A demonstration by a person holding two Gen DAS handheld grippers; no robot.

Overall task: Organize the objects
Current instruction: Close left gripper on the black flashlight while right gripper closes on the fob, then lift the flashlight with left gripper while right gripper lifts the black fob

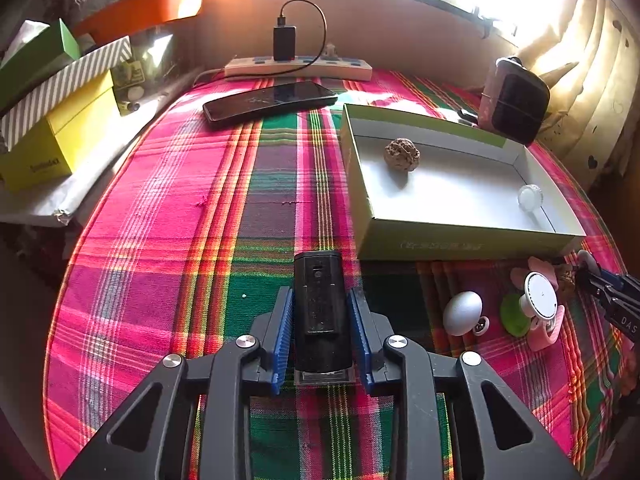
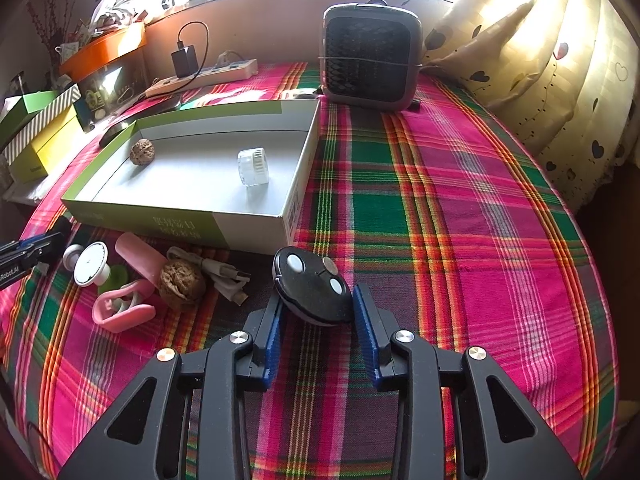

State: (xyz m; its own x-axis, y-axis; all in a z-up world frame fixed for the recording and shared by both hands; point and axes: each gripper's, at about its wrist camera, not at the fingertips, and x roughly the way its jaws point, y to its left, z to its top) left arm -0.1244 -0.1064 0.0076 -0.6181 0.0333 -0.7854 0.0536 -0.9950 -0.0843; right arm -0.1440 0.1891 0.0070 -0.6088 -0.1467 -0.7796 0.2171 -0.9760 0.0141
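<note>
Your left claw is clamped on a black oblong device, both blue pads against its sides, low over the plaid tabletop. Your right claw grips a black remote fob with pale buttons — pads touching its edges. Just beyond sits the open green-sided box, holding a walnut and a clear cap. A second walnut lies outside — near a white cable.

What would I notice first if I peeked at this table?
Probably the bright pink and green checked cloth covering the whole table. Next, the open box at the middle-left with a walnut inside, and the black fan at the back by the window.
</note>
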